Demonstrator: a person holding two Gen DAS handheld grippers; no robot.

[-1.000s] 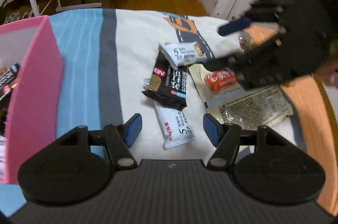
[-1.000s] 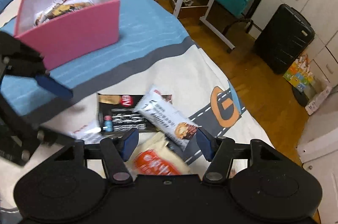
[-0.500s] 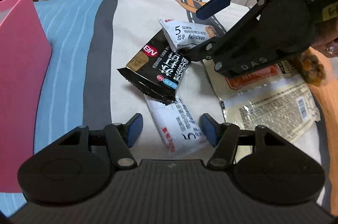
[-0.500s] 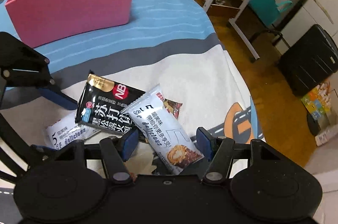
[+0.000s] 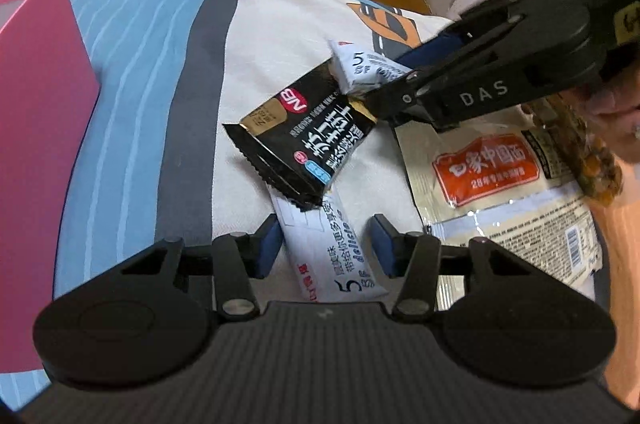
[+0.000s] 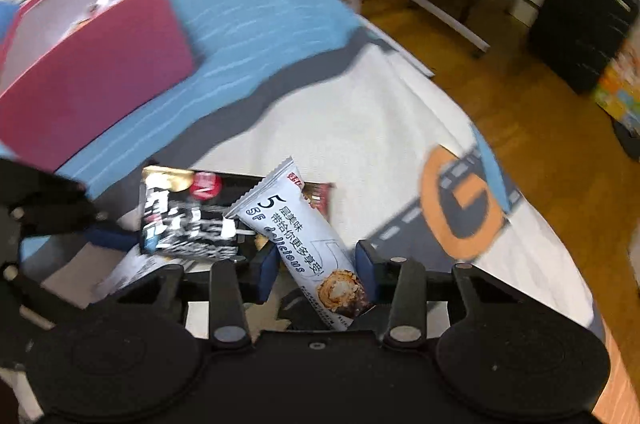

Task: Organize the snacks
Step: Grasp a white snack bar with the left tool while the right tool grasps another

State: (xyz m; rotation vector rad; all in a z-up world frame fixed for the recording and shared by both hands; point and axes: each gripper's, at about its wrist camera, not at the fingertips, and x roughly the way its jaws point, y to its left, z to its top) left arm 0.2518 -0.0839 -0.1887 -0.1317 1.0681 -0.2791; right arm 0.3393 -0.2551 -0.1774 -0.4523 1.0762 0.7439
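Wafer bars sit between both sets of jaws, one each. Your left gripper [image 5: 323,243] straddles the near white wafer bar [image 5: 334,256]; its long axis runs away from you, roughly along the fingers, far end tucked under the black cracker packet [image 5: 302,139]. Jaws have just been closing; the left pad looks at the wrapper edge, the right pad shows a gap, so not yet pinched. Your right gripper [image 6: 316,270] straddles the second white wafer bar [image 6: 304,244], which lies slanted, printed-biscuit end toward your camera, top end over the black packet. Those jaws have been closing too; the right pad looks on the wrapper, the left one is just off it, and blur keeps me from calling a firm grip. Pink box [image 5: 36,151] is off to the left of your left gripper and well apart from the right one. Beige noodle pouch [image 5: 504,183] lies right of the left-hand bar, untouched.
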